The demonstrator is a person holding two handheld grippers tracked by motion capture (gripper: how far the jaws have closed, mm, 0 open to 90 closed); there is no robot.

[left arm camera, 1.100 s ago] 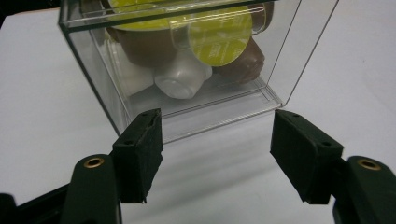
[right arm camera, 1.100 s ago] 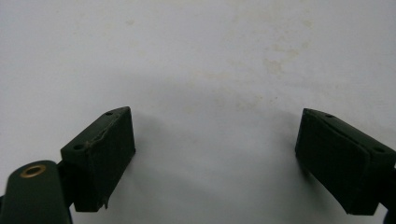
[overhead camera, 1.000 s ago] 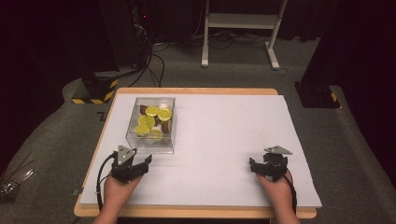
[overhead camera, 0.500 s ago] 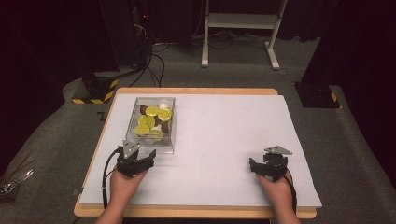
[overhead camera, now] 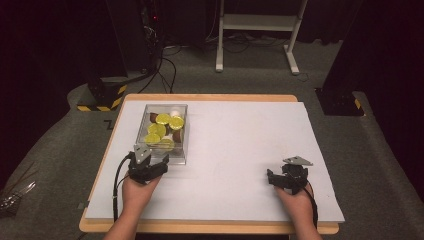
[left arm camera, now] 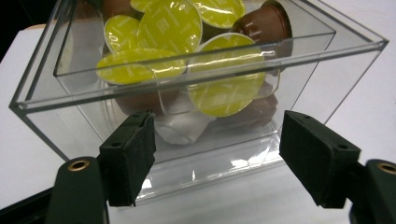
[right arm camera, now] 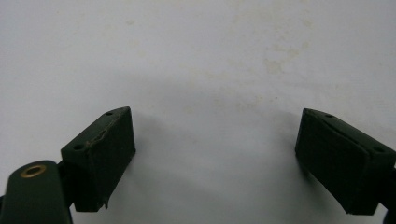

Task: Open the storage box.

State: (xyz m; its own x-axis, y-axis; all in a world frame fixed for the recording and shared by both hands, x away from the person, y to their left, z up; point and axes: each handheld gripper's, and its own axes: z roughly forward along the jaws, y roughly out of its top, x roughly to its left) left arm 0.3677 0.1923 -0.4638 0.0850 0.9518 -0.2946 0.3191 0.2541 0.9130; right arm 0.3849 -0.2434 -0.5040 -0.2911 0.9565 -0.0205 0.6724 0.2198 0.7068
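Near edge of table (overhead camera: 235, 150), w/ white sheet on top: two hands come in from the bottom, each w/ a claw. Left claw (overhead camera: 159, 166) sits at the near short end of the clear plastic box (overhead camera: 145, 127), tips just beside its wall; jaws have just been opening and stand wide, pads apart from the box, nothing pinched btwn them. In the left gripper view the box's near corner looms right ahead of the pads (left arm camera: 133, 158). Right claw (overhead camera: 272, 179) rests low over bare white sheet, well apart from the box, jaws wide, nothing btwn them. Box stands upright on the left part of the table, lid on, packed w/ coffee capsules (left arm camera: 170, 28): yellow-green foil tops, a few brown bodies. Beyond the far edge: grey floor, black cables (overhead camera: 165, 65), white stand legs (overhead camera: 255, 22).
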